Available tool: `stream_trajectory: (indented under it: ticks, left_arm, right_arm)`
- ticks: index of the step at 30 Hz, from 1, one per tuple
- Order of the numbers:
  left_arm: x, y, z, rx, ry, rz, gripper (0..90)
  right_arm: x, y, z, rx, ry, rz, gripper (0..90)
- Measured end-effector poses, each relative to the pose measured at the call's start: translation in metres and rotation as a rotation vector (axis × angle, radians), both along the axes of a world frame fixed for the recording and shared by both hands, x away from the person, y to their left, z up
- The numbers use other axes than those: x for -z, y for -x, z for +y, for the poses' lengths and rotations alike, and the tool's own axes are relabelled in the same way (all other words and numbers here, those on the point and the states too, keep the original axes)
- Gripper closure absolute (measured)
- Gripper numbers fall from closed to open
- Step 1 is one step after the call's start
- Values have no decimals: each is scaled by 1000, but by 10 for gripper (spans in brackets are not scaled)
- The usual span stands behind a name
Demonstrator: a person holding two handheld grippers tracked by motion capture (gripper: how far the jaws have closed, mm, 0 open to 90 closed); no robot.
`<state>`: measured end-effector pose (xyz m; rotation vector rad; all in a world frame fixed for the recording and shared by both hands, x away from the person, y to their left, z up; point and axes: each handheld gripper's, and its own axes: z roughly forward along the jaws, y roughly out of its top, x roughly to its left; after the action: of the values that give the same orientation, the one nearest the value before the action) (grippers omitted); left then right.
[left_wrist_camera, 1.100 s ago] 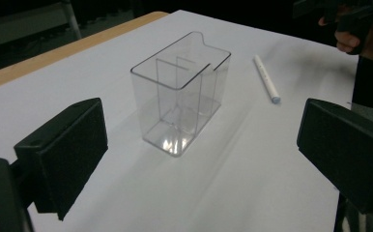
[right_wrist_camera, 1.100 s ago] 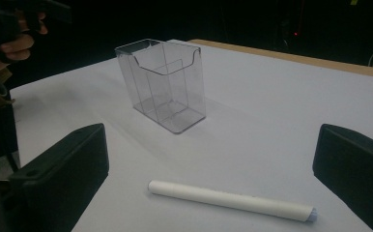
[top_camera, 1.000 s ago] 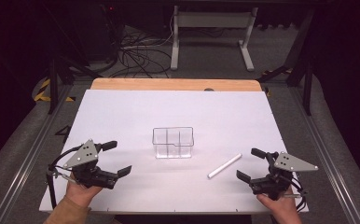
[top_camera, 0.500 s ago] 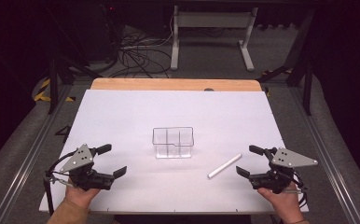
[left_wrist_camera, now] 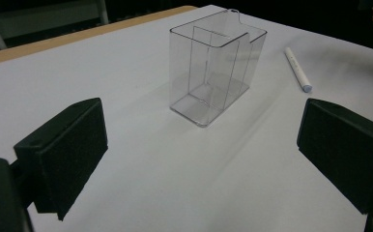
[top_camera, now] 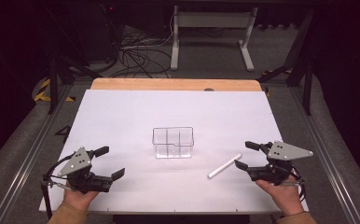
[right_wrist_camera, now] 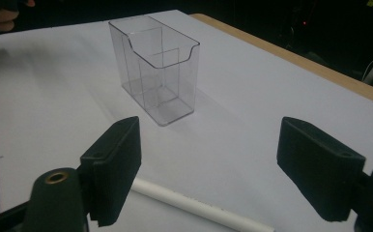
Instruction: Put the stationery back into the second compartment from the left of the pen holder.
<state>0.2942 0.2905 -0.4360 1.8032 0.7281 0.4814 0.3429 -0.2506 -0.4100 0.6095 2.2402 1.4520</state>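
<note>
Item one: clear plastic organizer box [top_camera: 173, 142], three compartments, upright at mid-sheet on white table cover [top_camera: 169, 112]. Item two: white marker pen [top_camera: 224, 165], lying flat on the cover to the right of the box, apart from it, just beside the right gripper [top_camera: 244, 155]. Right gripper's jaws have just been closing yet stand apart, nothing between them; pen lies below them in right gripper view. Left gripper [top_camera: 110, 162]: near left corner, jaws wide apart, empty.
</note>
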Motion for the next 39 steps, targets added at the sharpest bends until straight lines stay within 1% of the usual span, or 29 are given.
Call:
stream_trajectory:
  ticks: [1,2,5,7,8,11,16,19,20,22,23,25,26,27,29,31,32,34,35,37,39]
  left_arm:
    - [0,0,1,0,-7,-5,47]
    - [0,0,1,-1,-2,-2,47]
    - [0,0,1,-4,-7,-8,47]
    - [0,1,1,-4,2,0,47]
    - [0,1,2,-3,-4,-5,47]
    - [0,2,2,-4,2,-5,47]
    - [1,3,3,-11,6,-3,47]
    - [1,3,4,-10,3,-4,47]
    - [1,4,4,-12,7,-1,47]
    - [1,5,5,-13,1,-4,47]
    - [2,5,6,-13,5,-2,47]
    - [2,7,7,-20,1,-4,47]
    - [2,8,7,-24,5,-2,47]
    - [2,8,8,-24,-1,-8,47]
    - [2,10,9,-32,8,-4,47]
    - [3,13,11,-39,4,-2,47]
    - [3,14,12,-42,10,-2,47]
    - [3,15,13,-46,7,-1,47]
    - [3,16,14,-48,7,-5,47]
    - [4,17,15,-56,9,1,47]
    - [4,19,15,-58,11,3,47]
  right_arm:
    - [-1,-1,0,-2,9,-1,241]
    - [-3,-2,1,-5,20,5,241]
    - [-6,-6,3,-13,46,13,244]
    - [-10,-8,5,-25,67,16,244]
    - [-11,-9,6,-30,76,11,244]
    - [-16,-11,8,-46,92,6,247]
    - [-20,-15,12,-66,114,5,269]
    - [-22,-16,14,-87,143,1,309]
    - [-24,-18,15,-105,164,4,319]
    - [-27,-21,17,-133,208,10,323]
    - [-28,-23,19,-149,238,11,326]
    - [-30,-26,23,-176,279,7,329]
    - [-31,-27,24,-187,291,14,330]
    - [-31,-29,26,-195,305,15,335]
    - [-32,-33,29,-211,336,17,342]
    - [-33,-36,32,-229,363,24,358]
    - [-32,-38,33,-241,380,28,362]
    - [-31,-41,36,-251,406,32,367]
    - [-30,-42,38,-259,424,31,372]
    - [-28,-45,41,-270,462,30,389]
    - [-26,-49,44,-285,489,44,400]
